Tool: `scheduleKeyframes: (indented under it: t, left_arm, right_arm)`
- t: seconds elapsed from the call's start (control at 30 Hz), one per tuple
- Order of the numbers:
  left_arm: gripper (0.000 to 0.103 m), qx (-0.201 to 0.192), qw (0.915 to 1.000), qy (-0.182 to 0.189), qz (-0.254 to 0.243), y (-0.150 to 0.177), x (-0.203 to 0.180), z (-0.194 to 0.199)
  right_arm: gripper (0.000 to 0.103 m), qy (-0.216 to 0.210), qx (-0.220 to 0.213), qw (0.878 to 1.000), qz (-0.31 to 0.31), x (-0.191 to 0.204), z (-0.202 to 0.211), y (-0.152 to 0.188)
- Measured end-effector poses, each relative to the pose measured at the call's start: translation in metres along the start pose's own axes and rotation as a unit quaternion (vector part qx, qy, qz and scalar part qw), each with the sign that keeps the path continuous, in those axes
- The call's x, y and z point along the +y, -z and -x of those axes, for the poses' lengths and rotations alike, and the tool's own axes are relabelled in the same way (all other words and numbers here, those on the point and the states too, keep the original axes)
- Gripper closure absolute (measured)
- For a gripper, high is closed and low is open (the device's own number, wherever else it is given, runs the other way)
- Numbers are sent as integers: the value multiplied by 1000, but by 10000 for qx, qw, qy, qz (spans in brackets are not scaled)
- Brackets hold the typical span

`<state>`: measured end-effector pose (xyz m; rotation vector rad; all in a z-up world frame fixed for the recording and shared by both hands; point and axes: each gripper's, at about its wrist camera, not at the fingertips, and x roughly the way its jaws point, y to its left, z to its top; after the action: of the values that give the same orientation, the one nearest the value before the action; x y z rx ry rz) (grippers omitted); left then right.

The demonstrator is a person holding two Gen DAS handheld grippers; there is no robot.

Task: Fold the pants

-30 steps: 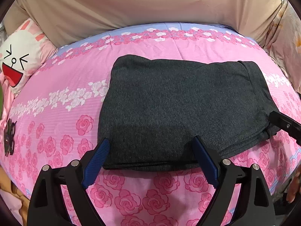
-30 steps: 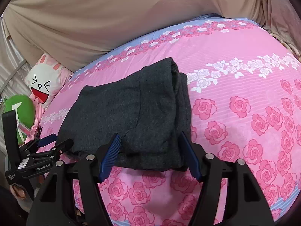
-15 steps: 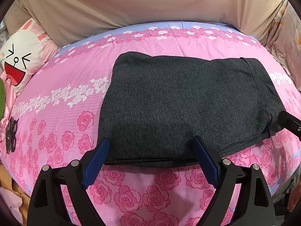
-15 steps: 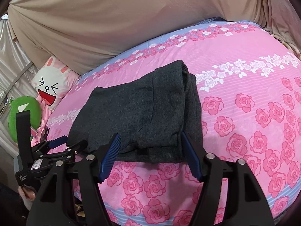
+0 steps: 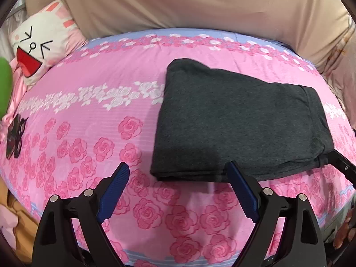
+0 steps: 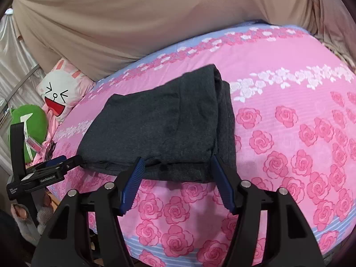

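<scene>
Shifted sideways, the wide-open left hand-held gripper (image 5: 178, 175) leaves the pants (image 5: 240, 131); the empty right hand-held gripper (image 6: 178, 166), closing, should grip their near edge squarely.

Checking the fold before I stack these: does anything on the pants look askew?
Slightly. On the pants, the right-hand edge is stepped: a lower layer sticks out past the top one. The rest lies flat.

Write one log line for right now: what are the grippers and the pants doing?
pants: folded, flat on pink bedsheet | left gripper: open, holds nothing | right gripper: jaws closing, at pants' near edge, nothing gripped
</scene>
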<state>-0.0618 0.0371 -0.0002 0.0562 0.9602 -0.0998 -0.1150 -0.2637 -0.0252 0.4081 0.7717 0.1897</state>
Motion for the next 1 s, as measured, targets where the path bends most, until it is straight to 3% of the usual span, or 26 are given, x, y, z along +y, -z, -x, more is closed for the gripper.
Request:
scheduleKeyframes:
  t: [0.1,0.2,0.23,0.27,0.3,0.33,0.5,0.57,0.63,0.73,0.8,0.83,1.0]
  left_arm:
    - [16,-17,10000,1,-17,2,0,2]
    - [16,-44,10000,39,-71,2,-4,3]
    - [16,-34,10000,47,-80,3,-6,2]
    - [16,-25,9999,55,-86,3,-6,2]
    - [16,-7,9999,66,-100,3,-8,1]
    - [16,-3,9999,66,-118,3,-8,1]
    - [16,-55,9998,151,-67,2,-4,8]
    - [16,-10,9997,251,-34,3,-2,6]
    - [16,96,9995,293,19,4,0,-3]
    - [16,302,9989,352,60,4,0,-15]
    - [16,300,9989,345,36,4,-2,-15]
    - [16,254,9991,346,-6,3,-4,-13]
    - [16,63,9986,516,-114,-6,-15,1]
  right_arm:
    - [42,-175,-156,9995,-209,-5,5,-8]
    - [46,13,-178,9998,-105,-7,-8,-21]
    - [61,43,-104,9999,9,-3,-14,-22]
    - [71,160,-71,9997,194,3,-19,-23]
    - [92,317,-116,9981,507,15,-21,-24]
    - [96,254,-171,9975,631,22,-19,-26]
    - [96,-81,-873,9923,871,43,35,-46]
    - [96,200,-605,9951,754,23,26,-38]
    - [94,504,19,9972,544,-7,-8,-21]
    - [90,180,-182,9997,39,-28,-5,-15]
    - [88,596,-640,9956,326,-8,16,-25]
    - [88,590,-734,9944,479,2,22,-31]
    - [87,1,-740,9918,1040,50,10,-66]
